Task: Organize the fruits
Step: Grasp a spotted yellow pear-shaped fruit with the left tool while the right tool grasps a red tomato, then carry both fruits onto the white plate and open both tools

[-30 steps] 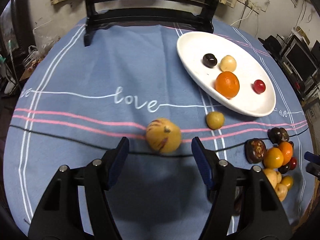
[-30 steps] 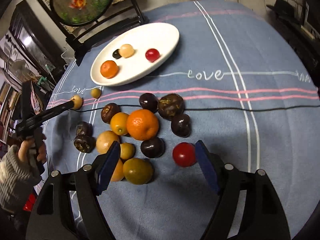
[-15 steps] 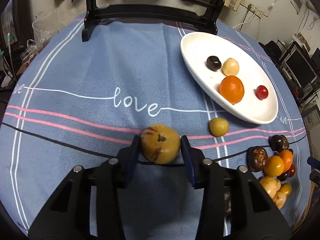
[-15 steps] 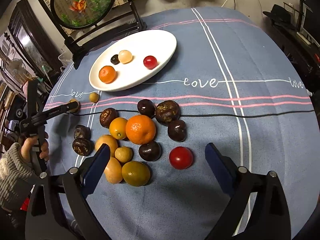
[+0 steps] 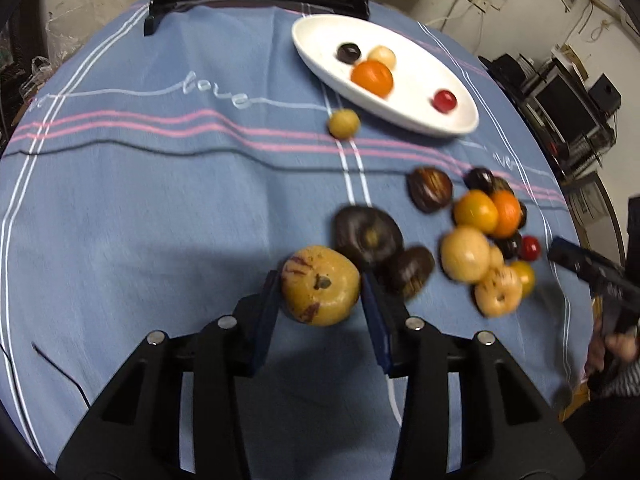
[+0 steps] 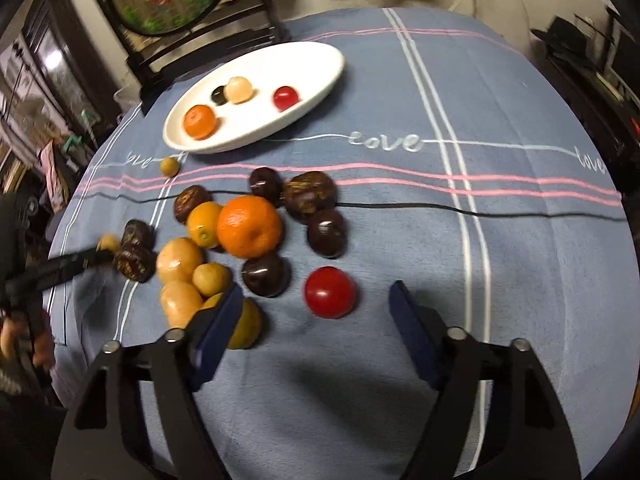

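- the left gripper (image 5: pixel 320 300) is now clamped on the round yellow fruit with purple streaks and a dark stem dimple (image 5: pixel 319 290), both blue pads pressed against its sides; 1 second ago its fingers stood wide apart with this fruit lying on the cloth between them.
- the background has swung since then: the fruit now sits beside the loose pile, right next to a dark wrinkled purple fruit (image 5: pixel 368 234), which suggests it is being carried toward the group rather than the plate.
- the right gripper (image 6: pixel 316 308) hangs wide open and holds nothing, its fingers bracketing a glossy red round fruit (image 6: pixel 329 291) on the cloth; it has drawn back in after widening half a second ago.
- the pile mixes a dimpled orange mandarin (image 6: pixel 249 226), smooth tan fruits and shrivelled dark ones, all round and likely to roll.
- the soft blue tablecloth with pink and white stripes (image 6: pixel 400 248) looks fuzzy and grippy.
- farthest off, the glossy white oval plate (image 5: pixel 320 34) holds 4 fruits; most of the sorting looks undone.
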Demonstrator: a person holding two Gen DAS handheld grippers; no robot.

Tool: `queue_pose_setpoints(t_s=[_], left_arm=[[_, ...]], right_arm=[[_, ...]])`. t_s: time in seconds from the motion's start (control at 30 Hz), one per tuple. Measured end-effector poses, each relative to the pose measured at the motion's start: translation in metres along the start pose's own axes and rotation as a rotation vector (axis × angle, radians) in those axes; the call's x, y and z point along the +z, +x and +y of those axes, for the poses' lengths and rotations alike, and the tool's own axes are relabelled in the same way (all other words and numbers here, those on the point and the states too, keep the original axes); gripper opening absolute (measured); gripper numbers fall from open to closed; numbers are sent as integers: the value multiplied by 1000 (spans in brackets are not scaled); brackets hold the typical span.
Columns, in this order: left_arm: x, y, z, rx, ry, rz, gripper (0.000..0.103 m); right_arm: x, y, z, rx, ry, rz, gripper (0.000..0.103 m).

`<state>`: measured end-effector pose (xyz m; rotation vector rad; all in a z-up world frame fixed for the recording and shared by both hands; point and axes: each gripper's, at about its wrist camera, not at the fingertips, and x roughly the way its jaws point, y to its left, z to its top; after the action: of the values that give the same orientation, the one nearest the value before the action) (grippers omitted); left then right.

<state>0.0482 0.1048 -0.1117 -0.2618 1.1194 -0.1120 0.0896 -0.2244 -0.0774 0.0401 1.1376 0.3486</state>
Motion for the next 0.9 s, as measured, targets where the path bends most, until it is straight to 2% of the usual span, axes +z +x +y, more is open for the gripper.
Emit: queue_pose_setpoints(t_s=[0.03,0.1,0.27,0.4,0.43,0.67,0.9], left_arm=[[-2,0,-2,0,4,2,42],[-3,-2,-6,0,7,0,42],[-3,-4,-13,-3,21,2,42],[-5,-2,-17,1,34,15,42],[-5,-2,-17,3,35,17,42],[-2,4,-16,0,31,26,42],[13,3,-16,3,46,13,42]], right_arm=[[-1,2,-3,-3,3,3,70],[-3,6,-2,-5,-13,10,58],[-5,19,2,-9,-57,25,52],[-5,24,2,-6,-67,29,39],[-5,25,2,-2,-67,34,33],[-4,24,-4,25,-34,33,31],[9,9,-8,35,-2,-13,31]])
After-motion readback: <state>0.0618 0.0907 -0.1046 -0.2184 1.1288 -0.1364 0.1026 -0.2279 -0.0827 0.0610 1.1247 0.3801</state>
